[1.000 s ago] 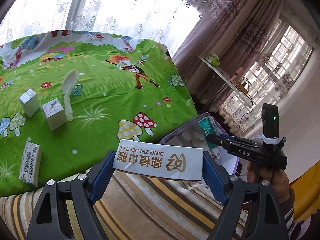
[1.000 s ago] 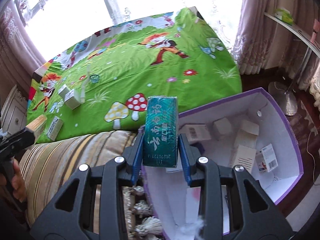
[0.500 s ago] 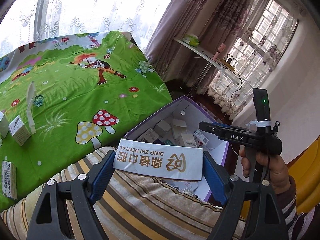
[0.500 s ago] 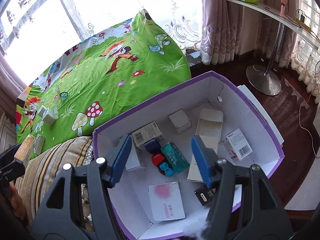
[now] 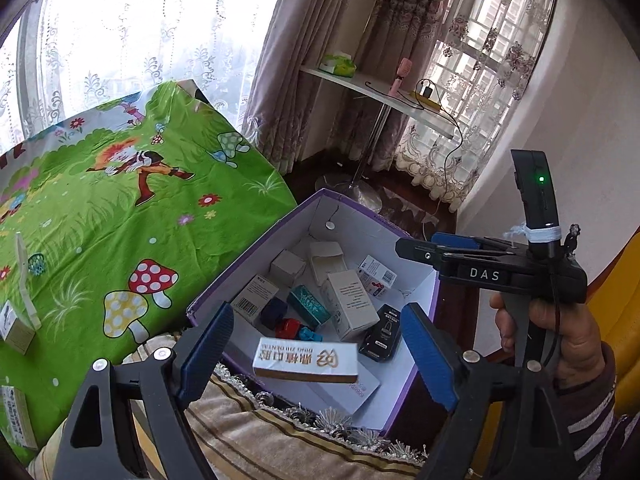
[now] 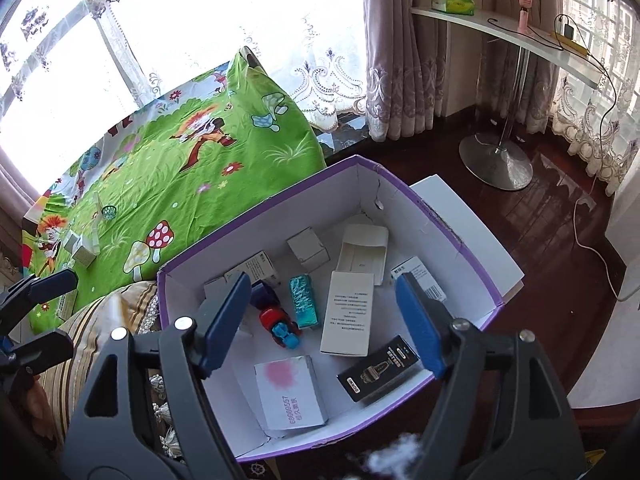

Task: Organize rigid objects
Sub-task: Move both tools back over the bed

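A purple-rimmed white box (image 5: 256, 250) (image 6: 260, 214) stands beside the green cartoon cloth and holds several small cartons and a toy. My left gripper (image 5: 318, 350) hangs over its near edge with its jaws opening. The white dental carton (image 5: 306, 360) is loose in the air between them, clear of both pads. My right gripper (image 6: 322, 320) (image 5: 440, 248) is over the box with jaws opening and nothing between them. The teal carton (image 6: 304, 300) (image 5: 308, 306) lies on the box floor next to a red and blue toy (image 6: 280, 326).
Small white cartons (image 5: 16, 328) (image 6: 82, 250) and a white spoon-like piece (image 5: 24, 280) lie on the green cloth (image 5: 120, 220). A striped fringed cushion (image 5: 280, 440) sits below the box. A side table on a metal foot (image 6: 496, 160) stands on the dark floor.
The right gripper opened and dropped the teal carton into the purple box. The left gripper swung over the box and let go of the dental carton, which has dropped below the pads.
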Motion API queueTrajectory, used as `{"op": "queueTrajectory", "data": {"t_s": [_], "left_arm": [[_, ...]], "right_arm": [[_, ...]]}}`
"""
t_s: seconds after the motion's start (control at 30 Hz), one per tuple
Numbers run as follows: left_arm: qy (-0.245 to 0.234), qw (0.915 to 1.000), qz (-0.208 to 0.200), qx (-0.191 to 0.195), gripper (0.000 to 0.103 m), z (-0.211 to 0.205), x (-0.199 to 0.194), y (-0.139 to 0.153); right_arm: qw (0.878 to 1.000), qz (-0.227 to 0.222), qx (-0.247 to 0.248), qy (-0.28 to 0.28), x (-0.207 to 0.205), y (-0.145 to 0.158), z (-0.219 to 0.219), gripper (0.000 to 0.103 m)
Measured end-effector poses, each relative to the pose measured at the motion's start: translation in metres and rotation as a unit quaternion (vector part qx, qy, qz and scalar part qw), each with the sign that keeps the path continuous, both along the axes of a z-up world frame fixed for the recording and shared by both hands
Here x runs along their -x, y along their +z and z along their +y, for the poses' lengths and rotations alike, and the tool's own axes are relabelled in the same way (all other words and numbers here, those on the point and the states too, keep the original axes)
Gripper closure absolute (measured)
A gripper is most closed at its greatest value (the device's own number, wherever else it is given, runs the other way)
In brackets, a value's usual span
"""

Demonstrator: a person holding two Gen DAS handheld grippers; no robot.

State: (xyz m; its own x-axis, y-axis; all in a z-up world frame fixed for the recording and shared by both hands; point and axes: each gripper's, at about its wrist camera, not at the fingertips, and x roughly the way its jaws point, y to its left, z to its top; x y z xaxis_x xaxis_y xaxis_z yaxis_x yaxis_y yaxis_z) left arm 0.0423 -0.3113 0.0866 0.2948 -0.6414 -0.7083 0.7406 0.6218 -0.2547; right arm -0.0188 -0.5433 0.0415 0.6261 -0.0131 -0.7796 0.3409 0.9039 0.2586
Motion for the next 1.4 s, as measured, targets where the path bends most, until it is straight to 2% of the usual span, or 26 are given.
{"op": "queueTrajectory", "data": {"t_s": [0.2, 0.3, 0.4, 0.6, 0.87, 1.17, 1.4], "left_arm": [[0.032, 0.9994, 0.007, 0.007, 0.016, 0.014, -0.009, -0.001], [0.044, 0.9987, -0.011, 0.022, 0.016, 0.026, -0.011, 0.003], [0.050, 0.9984, -0.019, 0.016, 0.016, 0.034, -0.014, 0.002], [0.075, 0.9970, 0.016, 0.008, 0.016, 0.054, -0.028, -0.008], [0.125, 0.9917, 0.028, 0.013, 0.016, 0.107, -0.046, -0.015], [0.216, 0.9753, 0.047, 0.007, 0.016, 0.199, -0.068, -0.032], [0.275, 0.9582, 0.060, -0.052, 0.016, 0.255, -0.083, -0.052]], "right_arm": [[1.000, -0.002, 0.001, 0.002, -0.001, 0.002, 0.002, 0.025], [1.000, -0.003, 0.003, 0.004, -0.001, 0.004, 0.005, 0.025], [1.000, -0.007, 0.006, 0.007, -0.002, 0.006, 0.008, 0.025], [0.999, -0.012, 0.005, 0.035, -0.007, 0.011, 0.025, 0.022], [0.997, -0.008, 0.009, 0.082, -0.019, 0.014, 0.059, 0.019], [0.993, 0.004, 0.012, 0.114, -0.029, 0.011, 0.088, 0.019], [0.991, 0.012, 0.014, 0.134, -0.037, 0.010, 0.108, 0.019]]}}
